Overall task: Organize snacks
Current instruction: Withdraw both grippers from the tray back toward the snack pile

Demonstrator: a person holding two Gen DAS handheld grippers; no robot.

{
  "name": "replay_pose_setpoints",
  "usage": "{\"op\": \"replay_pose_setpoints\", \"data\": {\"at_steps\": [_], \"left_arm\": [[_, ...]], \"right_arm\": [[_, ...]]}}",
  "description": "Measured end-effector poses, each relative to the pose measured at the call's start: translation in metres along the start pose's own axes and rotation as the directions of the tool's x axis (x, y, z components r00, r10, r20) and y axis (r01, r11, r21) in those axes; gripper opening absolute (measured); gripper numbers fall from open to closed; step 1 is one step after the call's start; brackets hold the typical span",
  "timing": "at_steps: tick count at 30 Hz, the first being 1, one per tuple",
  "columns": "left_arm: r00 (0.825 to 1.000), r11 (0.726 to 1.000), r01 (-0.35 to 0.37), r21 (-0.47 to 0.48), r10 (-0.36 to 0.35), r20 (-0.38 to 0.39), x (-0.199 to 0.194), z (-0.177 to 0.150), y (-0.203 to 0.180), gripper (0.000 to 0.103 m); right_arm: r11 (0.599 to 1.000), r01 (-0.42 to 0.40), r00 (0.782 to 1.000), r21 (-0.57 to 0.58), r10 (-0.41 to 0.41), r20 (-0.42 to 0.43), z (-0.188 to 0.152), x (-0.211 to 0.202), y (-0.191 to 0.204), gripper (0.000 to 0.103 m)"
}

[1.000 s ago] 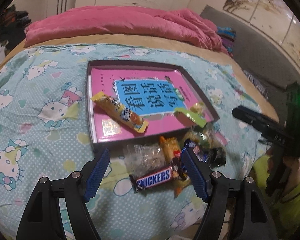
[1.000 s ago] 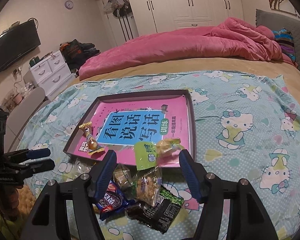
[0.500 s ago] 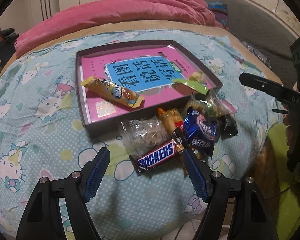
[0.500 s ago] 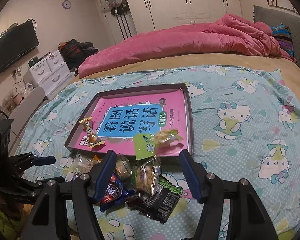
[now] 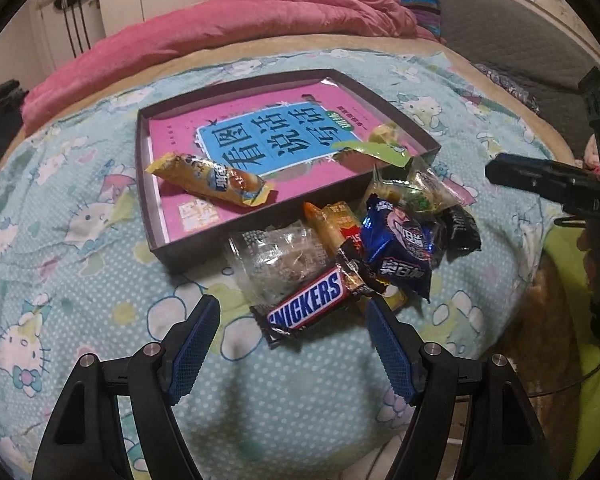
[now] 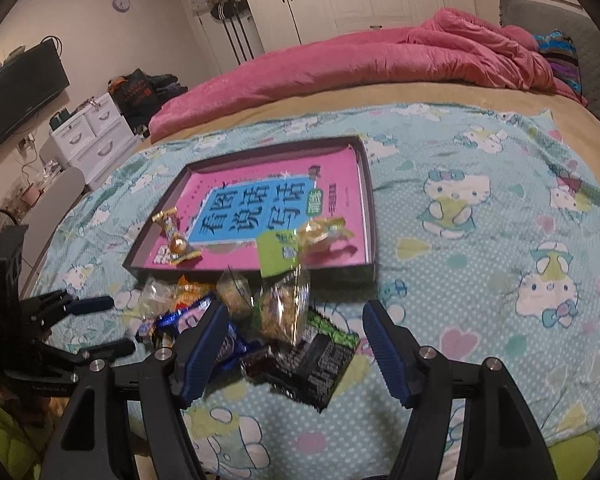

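A shallow dark tray (image 5: 396, 112) is set on a bed covered by a cartoon-cat sheet (image 5: 80, 280), and a pink book (image 5: 260, 136) is laid flat inside it. On the book a yellow snack stick (image 5: 216, 178) is seen near the tray's left wall, and a green packet (image 5: 376, 150) rests at the tray's right near corner, hanging over the rim.

Just outside the tray's near wall the remaining snacks are heaped together: a Snickers bar (image 5: 306, 306) at the front, a clear packet (image 5: 276, 258) behind it, an orange packet (image 5: 334, 224), a blue packet (image 5: 400, 250) and a black packet (image 6: 312, 368), all touching or overlapping.

The left hand-held gripper (image 5: 292, 324) is held above the sheet with its jaws wide apart; the Snickers bar lies between and ahead of the fingertips, untouched. The right hand-held gripper (image 6: 294, 328) is poised over the heap's other side, its jaws opening, with the black packet and a clear packet of golden pieces (image 6: 282, 308) between them but not pressed. A pink quilt (image 6: 360, 56) is bunched at the bed's far end.
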State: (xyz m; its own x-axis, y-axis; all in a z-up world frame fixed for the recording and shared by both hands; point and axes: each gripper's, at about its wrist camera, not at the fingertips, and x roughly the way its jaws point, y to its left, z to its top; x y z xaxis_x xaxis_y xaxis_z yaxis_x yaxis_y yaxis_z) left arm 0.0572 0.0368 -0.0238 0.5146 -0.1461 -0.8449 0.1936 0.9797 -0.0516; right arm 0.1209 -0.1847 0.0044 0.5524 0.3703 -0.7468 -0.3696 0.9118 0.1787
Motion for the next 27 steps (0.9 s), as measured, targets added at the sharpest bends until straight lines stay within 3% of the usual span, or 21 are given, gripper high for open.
{"op": "replay_pose_setpoints", "data": {"at_steps": [8,16,27], "left_arm": [[1.000,1.000,0.000,0.019,0.001,-0.014,0.007,-0.002,-0.004,0.071],[1.000,0.998,-0.012,0.066,0.012,-0.003,0.017,-0.003,-0.011,0.065],[0.999,0.993,-0.030,0.115,0.029,0.015,0.026,-0.004,-0.018,0.061]], "right_arm": [[0.999,0.049,0.995,0.004,-0.049,-0.085,-0.019,0.019,-0.006,0.069],[0.997,0.055,0.991,0.054,-0.048,-0.123,-0.024,0.032,-0.013,0.069],[0.994,0.056,0.984,0.093,-0.039,-0.177,-0.027,0.058,-0.015,0.060]]}}
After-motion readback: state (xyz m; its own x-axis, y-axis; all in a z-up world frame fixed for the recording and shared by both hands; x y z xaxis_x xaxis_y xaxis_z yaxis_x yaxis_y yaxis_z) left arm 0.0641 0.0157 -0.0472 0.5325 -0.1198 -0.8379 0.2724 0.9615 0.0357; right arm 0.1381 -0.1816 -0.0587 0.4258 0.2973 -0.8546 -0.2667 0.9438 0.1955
